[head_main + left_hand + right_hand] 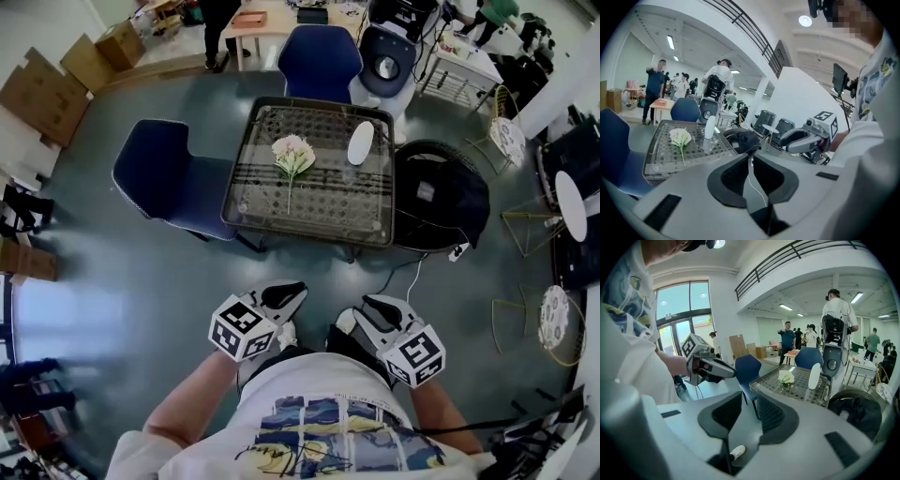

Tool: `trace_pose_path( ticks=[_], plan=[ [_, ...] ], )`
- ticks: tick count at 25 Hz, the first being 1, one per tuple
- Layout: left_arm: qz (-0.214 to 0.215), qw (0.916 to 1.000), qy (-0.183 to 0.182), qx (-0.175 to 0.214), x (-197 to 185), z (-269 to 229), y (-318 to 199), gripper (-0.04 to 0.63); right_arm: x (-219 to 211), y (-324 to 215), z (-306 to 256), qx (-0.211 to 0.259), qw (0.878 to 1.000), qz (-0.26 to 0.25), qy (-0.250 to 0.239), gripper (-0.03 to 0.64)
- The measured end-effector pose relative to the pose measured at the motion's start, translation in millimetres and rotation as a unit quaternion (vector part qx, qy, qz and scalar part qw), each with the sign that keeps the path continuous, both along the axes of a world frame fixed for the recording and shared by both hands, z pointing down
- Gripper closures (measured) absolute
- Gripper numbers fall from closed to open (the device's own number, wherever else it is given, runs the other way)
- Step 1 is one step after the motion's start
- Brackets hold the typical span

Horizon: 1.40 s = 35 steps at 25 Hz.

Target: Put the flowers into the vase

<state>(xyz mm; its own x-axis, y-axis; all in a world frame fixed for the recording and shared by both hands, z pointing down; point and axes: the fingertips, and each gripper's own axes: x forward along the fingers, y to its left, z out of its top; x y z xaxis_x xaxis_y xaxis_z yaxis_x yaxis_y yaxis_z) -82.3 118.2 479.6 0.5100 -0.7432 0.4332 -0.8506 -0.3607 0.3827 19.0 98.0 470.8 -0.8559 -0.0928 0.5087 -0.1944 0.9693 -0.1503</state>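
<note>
A bunch of pale pink flowers point(292, 150) on a long green stem lies flat on the glass-topped table point(302, 228). A white vase point(361, 142) stands to their right. The same flowers point(680, 136) point(786, 377) and vase point(709, 126) point(814, 375) show far off in both gripper views. My left gripper point(298, 289) point(751, 157) is shut and holds nothing. It hangs close to my body, well short of the table. Beside it, my right gripper point(361, 305) point(749, 397) has its jaws a narrow gap apart, with only floor between them.
One blue chair point(173, 178) stands left of the table, another point(319, 56) behind it. A black bag point(441, 197) sits on a round seat at the table's right, with a white cable point(408, 277) on the floor. Wire stools stand far right, boxes point(42, 94) far left, people behind.
</note>
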Motion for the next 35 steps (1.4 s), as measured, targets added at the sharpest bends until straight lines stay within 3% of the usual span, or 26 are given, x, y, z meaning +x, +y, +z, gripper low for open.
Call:
trace_pose_path(
  ticks=[6, 11, 18, 22, 28, 35],
  plan=[
    [-0.040, 0.9987, -0.025, -0.016, 4.2, 9.1, -77.3, 0.502, 38.2, -62.9, -11.4, 0.012, 1.000, 0.001, -0.026, 0.529],
    [-0.079, 0.9940, -0.065, -0.037, -23.3, 25.1, -147.5, 0.455, 80.5, -110.8, 0.0, 0.003, 0.999, 0.035, -0.025, 0.529],
    [-0.098, 0.9851, -0.108, -0.091, -114.1, 50.6, -239.3, 0.345, 105.7, -171.4, 4.2, -0.006, 0.992, 0.127, -0.018, 0.529],
    [-0.101, 0.9781, -0.130, -0.127, -178.1, 82.7, -300.5, 0.342, 91.5, -197.8, 1.9, -0.022, 0.982, 0.184, -0.030, 0.529],
    [-0.113, 0.9704, -0.077, -0.199, -261.6, 145.4, -371.5, 0.322, 38.1, -223.9, 7.4, -0.029, 0.975, 0.220, -0.014, 0.529],
    [-0.120, 0.9458, -0.045, -0.298, -330.6, 222.3, -423.2, 0.271, -20.6, -230.3, 8.6, -0.034, 0.963, 0.268, 0.012, 0.529]
  ],
)
